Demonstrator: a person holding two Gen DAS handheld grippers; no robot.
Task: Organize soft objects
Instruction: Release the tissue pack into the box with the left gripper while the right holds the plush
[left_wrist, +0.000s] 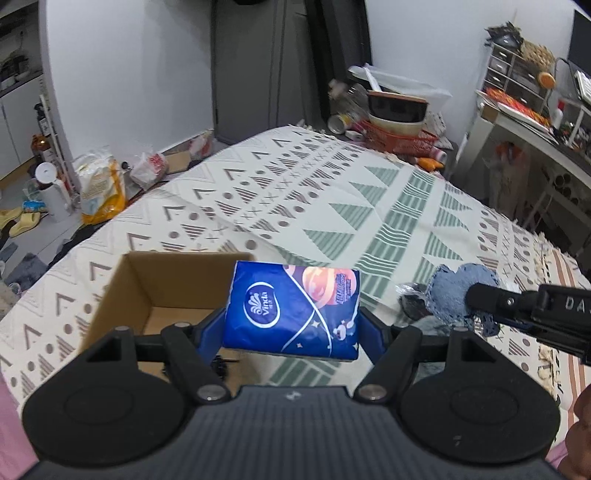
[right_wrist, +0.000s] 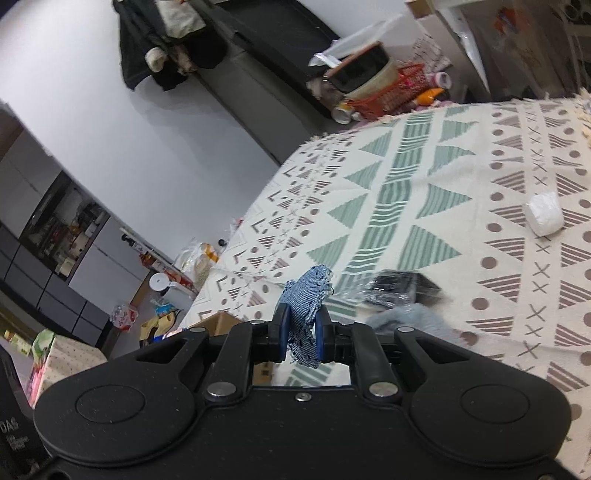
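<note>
My left gripper (left_wrist: 291, 325) is shut on a blue Vinda tissue pack (left_wrist: 291, 308) and holds it above the right edge of an open cardboard box (left_wrist: 147, 291) on the patterned bed cover (left_wrist: 332, 192). My right gripper (right_wrist: 302, 328) is shut on a blue denim cloth piece (right_wrist: 304, 295); it also shows in the left wrist view (left_wrist: 452, 295), to the right of the tissue pack. A dark wrapped item (right_wrist: 402, 286) and a grey cloth (right_wrist: 410, 319) lie on the cover just beyond the right gripper. A white tissue pack (right_wrist: 545, 214) lies farther right.
A red basket (left_wrist: 402, 138) with stacked bowls stands at the bed's far end. A desk with drawers and clutter (left_wrist: 524, 96) is at the right. Bags, a white kettle and slippers (left_wrist: 74, 192) lie on the floor left of the bed.
</note>
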